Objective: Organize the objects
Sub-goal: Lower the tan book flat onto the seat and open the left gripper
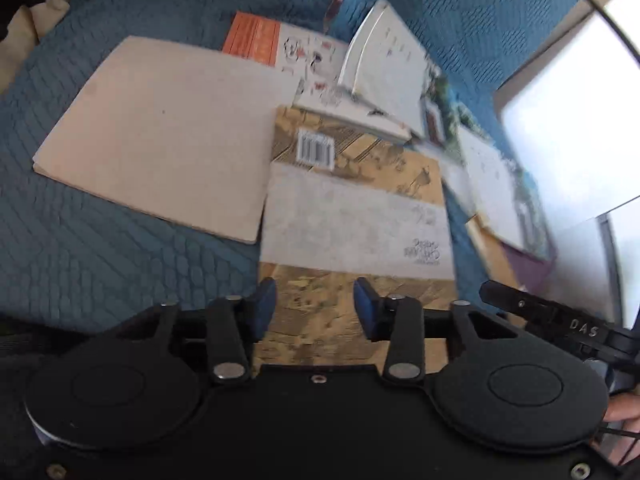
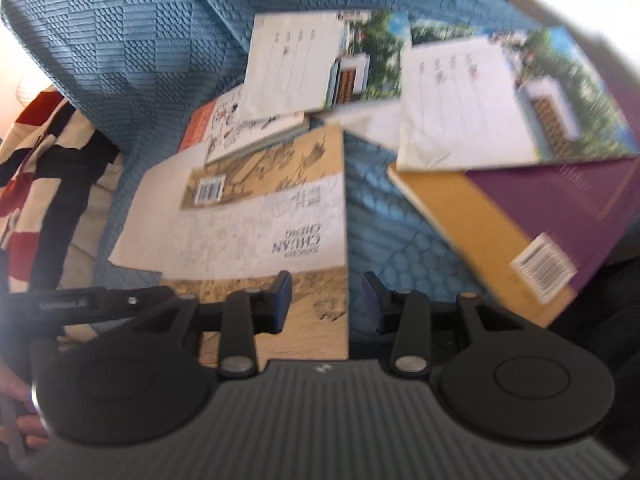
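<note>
Blue quilted cover point(image 1: 120, 240) lay under everything, books scattered flat across it. My left gripper point(image 1: 315, 308) sat bottom centre of the left wrist view, jaws spread, nothing pinched; the tan book with the pale band point(image 1: 356, 216) lay flat on the cover directly below the gap, pads not pressing it. A plain cream book point(image 1: 160, 136) lay left of it, its edge tucked under the tan one. An orange-and-white book point(image 1: 280, 46) sat top centre, with a white booklet point(image 1: 384, 68) overlapping it. My right gripper point(image 2: 327, 300) was bottom centre of the right wrist view, jaws also spread and empty, straddling the tan book's right edge, one pad over the cover, the other over bare quilt. Two photo-cover booklets point(image 2: 320, 64) point(image 2: 512, 100) lay upper centre and upper right. The right one overlapped a purple-and-yellow book point(image 2: 520, 220) at right. Both frames were blurred, so the small print was unreadable.
</note>
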Demonstrator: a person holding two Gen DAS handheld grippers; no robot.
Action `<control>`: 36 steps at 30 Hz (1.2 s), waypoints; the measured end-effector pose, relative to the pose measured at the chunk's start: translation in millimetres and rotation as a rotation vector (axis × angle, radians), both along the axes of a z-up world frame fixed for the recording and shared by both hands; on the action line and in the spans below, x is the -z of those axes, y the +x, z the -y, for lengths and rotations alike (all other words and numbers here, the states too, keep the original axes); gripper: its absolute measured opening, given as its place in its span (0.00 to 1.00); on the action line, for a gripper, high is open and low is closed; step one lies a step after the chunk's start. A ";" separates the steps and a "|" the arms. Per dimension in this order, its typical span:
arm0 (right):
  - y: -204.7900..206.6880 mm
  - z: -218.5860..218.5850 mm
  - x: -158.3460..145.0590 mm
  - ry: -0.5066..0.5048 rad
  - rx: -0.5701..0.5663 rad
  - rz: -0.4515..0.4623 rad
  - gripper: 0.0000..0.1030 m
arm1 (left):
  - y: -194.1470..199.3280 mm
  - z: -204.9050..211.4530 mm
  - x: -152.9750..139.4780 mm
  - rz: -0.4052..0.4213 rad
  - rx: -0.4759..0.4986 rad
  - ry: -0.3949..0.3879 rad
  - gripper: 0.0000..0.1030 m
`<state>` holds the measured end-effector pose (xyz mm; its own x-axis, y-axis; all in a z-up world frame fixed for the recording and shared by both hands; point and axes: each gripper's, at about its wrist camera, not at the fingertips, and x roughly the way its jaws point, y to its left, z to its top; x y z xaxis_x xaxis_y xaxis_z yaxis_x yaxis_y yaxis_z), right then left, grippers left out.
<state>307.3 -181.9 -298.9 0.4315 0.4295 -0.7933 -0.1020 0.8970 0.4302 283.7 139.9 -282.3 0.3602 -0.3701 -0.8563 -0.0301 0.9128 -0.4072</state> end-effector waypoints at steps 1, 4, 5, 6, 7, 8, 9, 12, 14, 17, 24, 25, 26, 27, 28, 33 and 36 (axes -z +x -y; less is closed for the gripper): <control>0.9 2.0 -6.8 -0.003 -0.002 0.017 0.41 | -1.9 1.4 -9.9 0.014 -0.004 -0.004 0.36; -1.3 6.1 -32.9 -0.015 -0.007 0.076 0.41 | -6.5 12.4 -44.6 0.092 0.006 0.033 0.36; -3.0 6.8 -42.5 -0.019 -0.009 0.099 0.41 | -8.0 17.2 -56.8 0.118 0.010 0.038 0.36; -4.7 6.9 -52.6 -0.024 -0.012 0.121 0.41 | -9.5 21.6 -68.8 0.142 0.013 0.043 0.36; -6.2 7.6 -62.7 -0.028 -0.016 0.142 0.41 | -10.9 26.9 -80.5 0.164 0.015 0.049 0.36; -8.3 8.1 -72.2 -0.032 -0.019 0.162 0.41 | -12.7 31.5 -91.6 0.188 0.017 0.055 0.36; -11.2 9.1 -82.3 -0.035 -0.021 0.182 0.41 | -14.9 35.8 -102.5 0.210 0.019 0.062 0.36; -20.5 13.6 -109.7 -0.035 -0.026 0.244 0.41 | -23.7 47.2 -129.6 0.255 0.020 0.071 0.36; -27.8 17.1 -125.4 -0.035 -0.023 0.275 0.41 | -30.7 54.0 -143.3 0.280 0.023 0.075 0.36; -40.9 24.0 -145.5 -0.029 -0.019 0.315 0.41 | -42.5 63.4 -158.9 0.307 0.021 0.082 0.36; -74.2 33.8 -175.6 -0.063 -0.028 0.397 0.41 | -75.1 88.6 -179.0 0.344 0.024 0.094 0.36; -79.8 33.8 -178.1 -0.072 -0.031 0.406 0.41 | -79.8 92.1 -180.4 0.347 0.026 0.091 0.36; -85.0 34.2 -181.1 -0.078 -0.033 0.414 0.41 | -84.2 95.1 -181.9 0.348 0.029 0.088 0.36; -90.4 34.0 -182.8 -0.081 -0.035 0.419 0.41 | -88.9 97.9 -183.0 0.350 0.034 0.083 0.36; -94.7 34.4 -184.9 -0.082 -0.039 0.423 0.41 | -92.6 100.5 -183.7 0.352 0.039 0.077 0.36; -109.1 37.4 -189.3 -0.075 -0.035 0.437 0.41 | -103.5 109.3 -185.5 0.355 0.055 0.072 0.36; -113.0 38.5 -189.4 -0.069 -0.029 0.444 0.41 | -105.5 112.7 -185.6 0.358 0.061 0.073 0.36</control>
